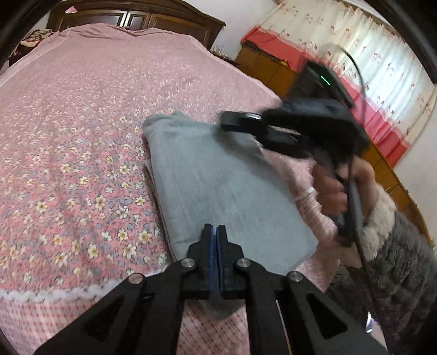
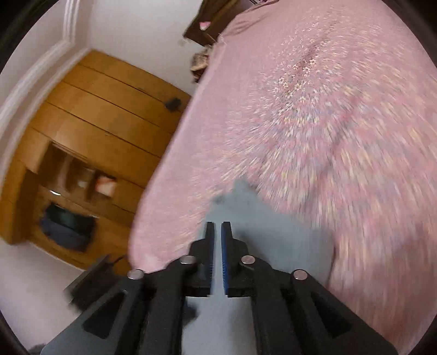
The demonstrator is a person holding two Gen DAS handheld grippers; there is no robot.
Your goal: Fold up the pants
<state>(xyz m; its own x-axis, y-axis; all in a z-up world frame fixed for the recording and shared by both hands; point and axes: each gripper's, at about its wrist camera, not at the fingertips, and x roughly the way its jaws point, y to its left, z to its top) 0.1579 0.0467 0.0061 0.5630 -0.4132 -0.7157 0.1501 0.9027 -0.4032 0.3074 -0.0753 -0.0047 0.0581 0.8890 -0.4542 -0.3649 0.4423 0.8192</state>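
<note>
1. Nearest the left wrist camera, the left gripper (image 1: 217,232) is seen with its blue-padded fingers (image 1: 212,245) pressed together; no cloth can be made out between them at the tips, which hang over the near edge of the folded pants (image 1: 218,191).
2. The pants are seen as a grey, folded block lying on the bed (image 1: 68,123), on its pink flowered cover, towards the bed's right side and near its front edge.
3. A pale layer of cloth (image 1: 151,177) is seen just under the left edge of the pants.
4. The right gripper (image 1: 232,121) is seen blurred above the far right corner of the pants, held by a hand (image 1: 331,191) in a furry grey sleeve (image 1: 396,259) with a white cuff.
5. A dark wooden headboard (image 1: 136,16) is seen at the far end of the bed, and flowered curtains (image 1: 368,54) over a red band on the right.
6. In the right wrist view, the right gripper (image 2: 217,232) is seen closest, its fingers (image 2: 225,245) standing slightly apart with a narrow gap; nothing is seen pinched between them.
7. The grey pants (image 2: 259,218) are seen under and beyond the fingers, on the blurred pink bed (image 2: 327,136).
8. A wooden cabinet (image 2: 109,109) with open shelves is seen against the white wall on the left.
</note>
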